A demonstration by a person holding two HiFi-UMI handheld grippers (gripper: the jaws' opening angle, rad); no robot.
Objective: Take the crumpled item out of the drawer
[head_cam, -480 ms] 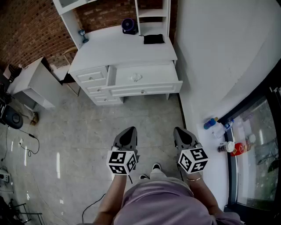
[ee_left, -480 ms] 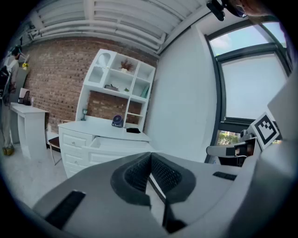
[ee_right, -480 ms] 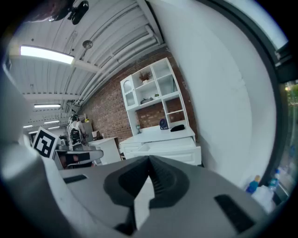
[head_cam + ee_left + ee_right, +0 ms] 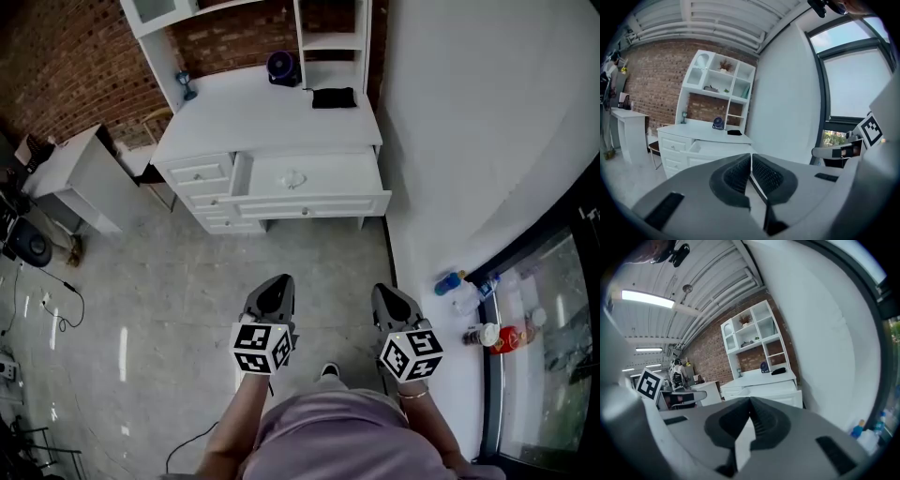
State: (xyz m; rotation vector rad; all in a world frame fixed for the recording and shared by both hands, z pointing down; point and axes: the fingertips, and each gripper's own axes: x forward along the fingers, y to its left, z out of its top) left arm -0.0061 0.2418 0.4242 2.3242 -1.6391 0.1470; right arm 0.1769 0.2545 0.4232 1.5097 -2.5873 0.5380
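A white desk (image 4: 244, 112) stands against the brick wall, its wide top drawer (image 4: 309, 178) pulled open. A small white crumpled item (image 4: 292, 178) lies inside that drawer. Both grippers hang well short of the desk, over the floor, in the head view. My left gripper (image 4: 275, 286) is shut with nothing in it, and my right gripper (image 4: 386, 293) is shut and empty too. From the left gripper view the open drawer (image 4: 719, 148) shows far ahead beyond the closed jaws (image 4: 751, 164). The right gripper view shows the desk (image 4: 761, 380) far ahead past its closed jaws (image 4: 750, 411).
A small blue fan (image 4: 281, 67) and a black object (image 4: 333, 97) sit on the desk top. A low white side table (image 4: 80, 178) stands at the left. Bottles (image 4: 478, 309) stand on the floor by the window at the right. Cables (image 4: 47, 291) lie on the floor at the left.
The view has shifted slightly; the desk appears a little lower and nearer in the frame. Both grippers stay shut and hold about the same place.
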